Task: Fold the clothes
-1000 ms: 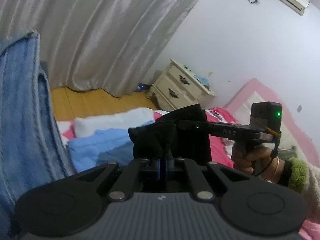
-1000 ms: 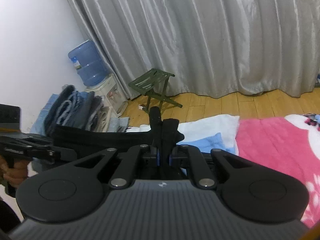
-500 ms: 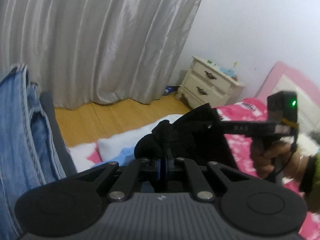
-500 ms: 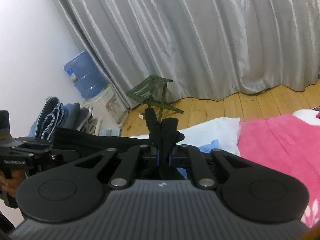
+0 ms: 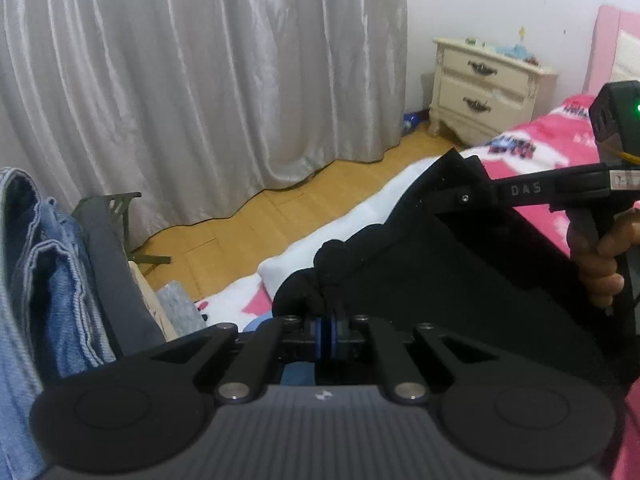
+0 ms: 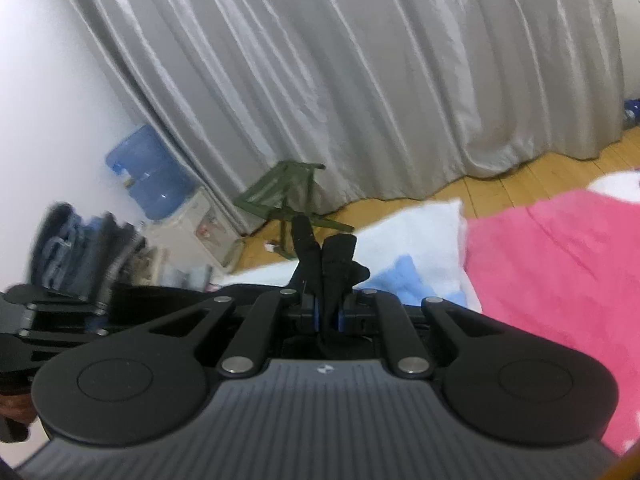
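Soft, even indoor light, moderately bright; no single source in view. Grey curtain (image 5: pixel 192 92) shows satin sheen streaks, esp. 12 o'clock in both views. Black garment (image 5: pixel 460 280) reads as near-featureless dark mass. Fisheye bends edges, dark vignette at corners. Right wrist view motion-blurred, worst at 9 o'clock w/ smeared denim pile (image 6: pixel 80 248). Left view sharper.

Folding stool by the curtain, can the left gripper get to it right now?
Probably not. The left gripper is shut on the black garment, which the right gripper also holds, and the stool stands off on the floor behind the hanging jeans.
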The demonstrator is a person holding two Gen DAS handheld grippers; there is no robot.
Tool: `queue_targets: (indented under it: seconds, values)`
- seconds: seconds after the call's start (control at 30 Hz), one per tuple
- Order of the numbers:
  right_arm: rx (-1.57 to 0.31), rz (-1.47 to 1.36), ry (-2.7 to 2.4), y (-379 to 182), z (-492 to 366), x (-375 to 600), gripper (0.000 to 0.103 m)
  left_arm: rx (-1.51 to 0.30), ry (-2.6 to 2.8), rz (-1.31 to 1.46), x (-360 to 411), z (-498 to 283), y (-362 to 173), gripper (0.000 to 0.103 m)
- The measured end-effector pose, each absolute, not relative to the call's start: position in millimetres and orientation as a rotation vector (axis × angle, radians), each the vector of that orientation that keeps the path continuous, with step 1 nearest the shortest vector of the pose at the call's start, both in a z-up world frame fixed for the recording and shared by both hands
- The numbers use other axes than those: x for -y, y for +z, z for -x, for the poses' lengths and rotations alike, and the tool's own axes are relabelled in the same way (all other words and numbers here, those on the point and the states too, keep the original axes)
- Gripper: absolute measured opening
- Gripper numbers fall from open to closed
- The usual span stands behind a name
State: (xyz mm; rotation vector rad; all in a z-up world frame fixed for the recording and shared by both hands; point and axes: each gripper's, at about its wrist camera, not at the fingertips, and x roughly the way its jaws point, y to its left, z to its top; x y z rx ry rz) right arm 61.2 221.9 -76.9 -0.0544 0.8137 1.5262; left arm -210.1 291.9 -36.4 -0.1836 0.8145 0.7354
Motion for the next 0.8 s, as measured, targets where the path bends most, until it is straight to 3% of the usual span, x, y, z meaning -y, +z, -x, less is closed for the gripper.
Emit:
queue_targets:
  seconds: [0.17, 0.33, 0.53, 0.8]
  values:
    - [-0.833, 0.045, 1.49, -89, -64, -226, 0.012, -0.841, 0.756, 0.134, -288, 200, -42, 0.009]
    - [-0.831, -0.06, 1.442, -81, -76, -224, 0.05, -0.821, 0.788, 0.13, -292, 197, -38, 0.014]
    - [-0.768, -0.155, 1.36, -60, -92, -210, 0.053, -0.785, 0.818, 0.116, -288, 197, -39, 0.019]
    - [-0.656, -0.055, 1.282, -9, -100, -154, 0.053, -0.733, 0.838, 0.157, -288, 211, -26, 0.024]
